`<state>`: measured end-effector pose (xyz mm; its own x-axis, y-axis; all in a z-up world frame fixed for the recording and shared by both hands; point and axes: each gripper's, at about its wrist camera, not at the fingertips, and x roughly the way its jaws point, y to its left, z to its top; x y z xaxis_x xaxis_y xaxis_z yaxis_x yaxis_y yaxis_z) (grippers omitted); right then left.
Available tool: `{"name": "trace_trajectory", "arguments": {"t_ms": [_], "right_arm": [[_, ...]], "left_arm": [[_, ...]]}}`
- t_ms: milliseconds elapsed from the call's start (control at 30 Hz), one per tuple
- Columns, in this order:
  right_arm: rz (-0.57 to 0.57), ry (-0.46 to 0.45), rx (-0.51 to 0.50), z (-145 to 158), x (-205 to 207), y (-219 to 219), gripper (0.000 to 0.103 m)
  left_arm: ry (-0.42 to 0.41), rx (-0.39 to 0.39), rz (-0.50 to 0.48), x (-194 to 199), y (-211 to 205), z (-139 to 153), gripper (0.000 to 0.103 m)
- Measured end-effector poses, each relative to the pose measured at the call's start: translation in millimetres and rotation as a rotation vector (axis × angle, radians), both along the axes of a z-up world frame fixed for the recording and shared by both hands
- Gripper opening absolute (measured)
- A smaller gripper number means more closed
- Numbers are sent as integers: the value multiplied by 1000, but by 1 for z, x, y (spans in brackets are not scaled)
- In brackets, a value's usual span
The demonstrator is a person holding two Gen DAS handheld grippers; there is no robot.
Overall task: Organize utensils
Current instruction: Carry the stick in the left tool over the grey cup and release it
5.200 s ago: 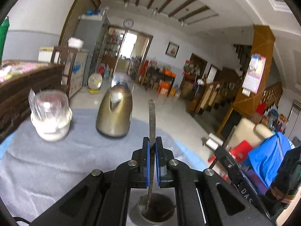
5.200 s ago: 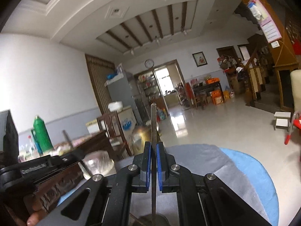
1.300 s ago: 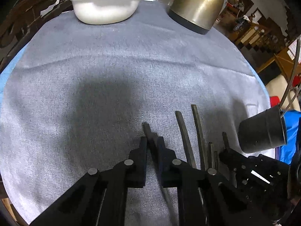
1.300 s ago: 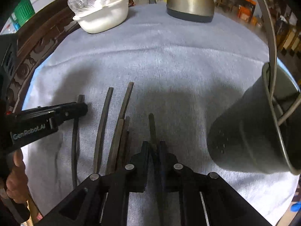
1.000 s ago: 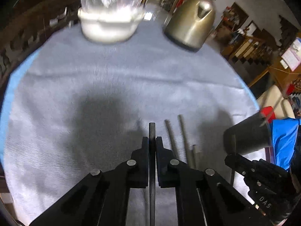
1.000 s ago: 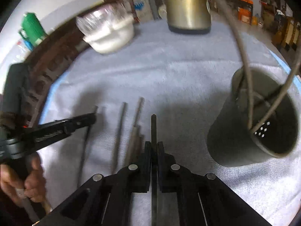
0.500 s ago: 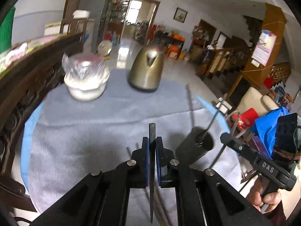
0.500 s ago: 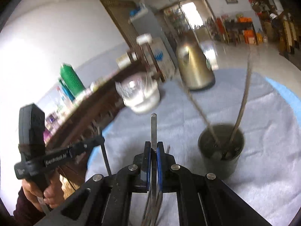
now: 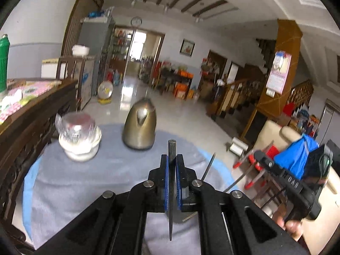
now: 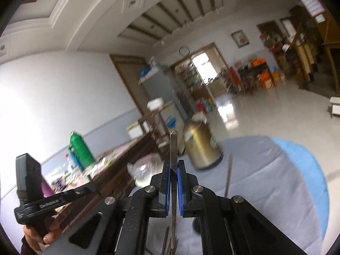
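My left gripper (image 9: 171, 163) is shut on the handle of a dark flat utensil (image 9: 171, 148), held up above the grey cloth (image 9: 85, 180). My right gripper (image 10: 173, 170) is shut on a flat metal utensil (image 10: 173, 146) that stands upright between its pads. The dark utensil holder (image 10: 196, 225) is mostly hidden behind the jaws; a thin handle (image 10: 229, 174) sticks up out of it. Several utensils (image 10: 167, 244) lie on the cloth below. Each view shows the other gripper off to one side: the right gripper (image 9: 258, 155) and the left gripper (image 10: 93, 188).
A brass-coloured kettle (image 9: 140, 127) and a white bowl covered with plastic (image 9: 78, 136) stand at the far side of the round table. Dark carved wooden furniture (image 9: 25, 127) borders the left edge. A green thermos (image 10: 81, 148) stands behind it.
Both grippers have lifted off the cloth, each with a utensil in it, and tilted up. The views went from the tabletop to the room beyond.
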<state>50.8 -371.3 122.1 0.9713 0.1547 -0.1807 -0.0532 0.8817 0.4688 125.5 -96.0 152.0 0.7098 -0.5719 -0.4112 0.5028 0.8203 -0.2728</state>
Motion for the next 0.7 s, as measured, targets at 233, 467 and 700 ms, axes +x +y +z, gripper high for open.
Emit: {"name": "trace_trajectory", "arguments": {"t_ms": [233,467,700], "right_arm": [[-154,-87,-7,11,-13,-19,6],[-195,-15,-43,-14,4,-25,6],[-151,82,-72,-32,13,-23,6]], "left_arm": [[-126,-111,42,-1,-26,17,7],[-207,-91,69,4,-64,-9,7],[-42,-16,67,30,-80,-59,7]]}}
